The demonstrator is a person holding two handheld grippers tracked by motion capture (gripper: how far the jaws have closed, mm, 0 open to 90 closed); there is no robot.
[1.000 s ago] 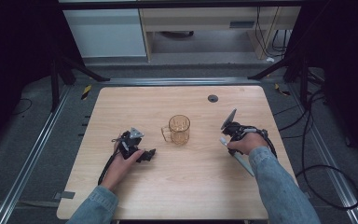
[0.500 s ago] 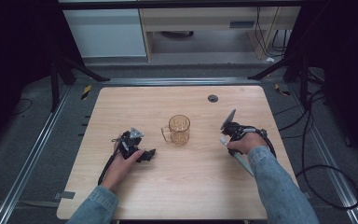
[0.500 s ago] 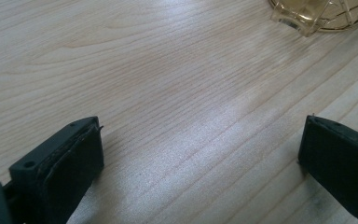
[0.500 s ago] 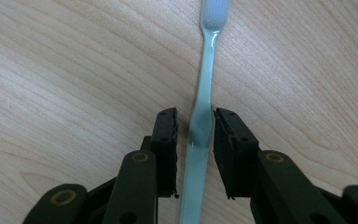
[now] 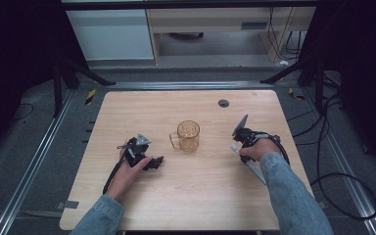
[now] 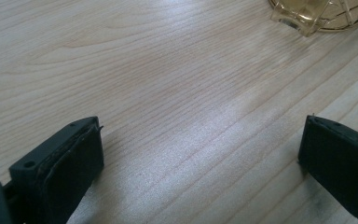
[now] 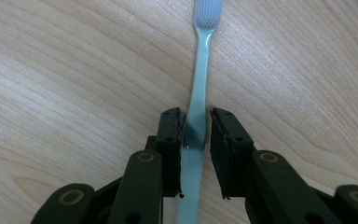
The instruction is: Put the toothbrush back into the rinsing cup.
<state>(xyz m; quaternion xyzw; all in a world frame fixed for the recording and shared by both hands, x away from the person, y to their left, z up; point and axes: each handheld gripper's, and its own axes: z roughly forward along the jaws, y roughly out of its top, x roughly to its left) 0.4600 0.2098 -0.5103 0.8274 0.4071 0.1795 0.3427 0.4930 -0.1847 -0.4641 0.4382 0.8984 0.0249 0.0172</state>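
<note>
The right gripper (image 7: 196, 128) has just been closing its fingers on the pale blue plastic toothbrush (image 7: 200, 70) lying on the light wooden desk (image 5: 200, 196); the left gripper (image 6: 200, 154) fingers are wide.

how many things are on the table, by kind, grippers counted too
toothbrush: 1
amber glass mug: 1
left gripper and right gripper: 2
round dark grommet in the table: 1
total: 5

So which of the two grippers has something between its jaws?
The right gripper: its jaws have been closing around the pale toothbrush. The left gripper gapes over bare wood.
</note>
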